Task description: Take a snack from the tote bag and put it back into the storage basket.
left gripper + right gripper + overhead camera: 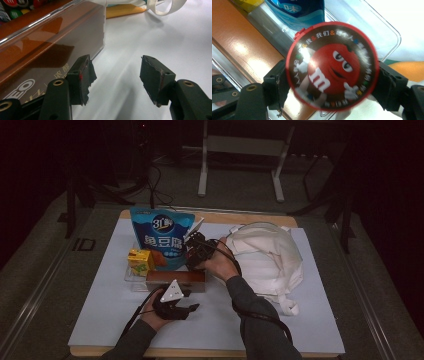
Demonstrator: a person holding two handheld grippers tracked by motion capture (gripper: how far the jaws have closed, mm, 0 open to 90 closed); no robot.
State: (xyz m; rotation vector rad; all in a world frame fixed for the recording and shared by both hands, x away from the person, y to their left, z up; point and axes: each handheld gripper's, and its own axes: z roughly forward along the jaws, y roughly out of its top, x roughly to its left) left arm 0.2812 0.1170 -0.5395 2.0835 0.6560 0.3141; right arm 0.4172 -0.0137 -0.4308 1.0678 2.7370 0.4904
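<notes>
My right gripper [332, 80] is shut on a round M&M's tub [332, 62] with a red lid, its jaws clamping the tub's two sides. In the high view the right gripper [196, 251] hovers over the clear tray [131, 279], just in front of the blue snack bag [160, 237]. A long brown box [175, 277] lies in the tray's near side. My left gripper [115, 67] is open with nothing between its jaws, low over the white sheet beside the brown box [37, 50]. From above, the left gripper [192, 306] sits just in front of that box.
A small yellow carton [140, 260] stands at the tray's left end. A white cloth bag [265, 260] lies at the right, its straps [170, 7] trailing toward me. The white sheet [100, 320] covers the table to its front edge. Floor and metal stands lie beyond.
</notes>
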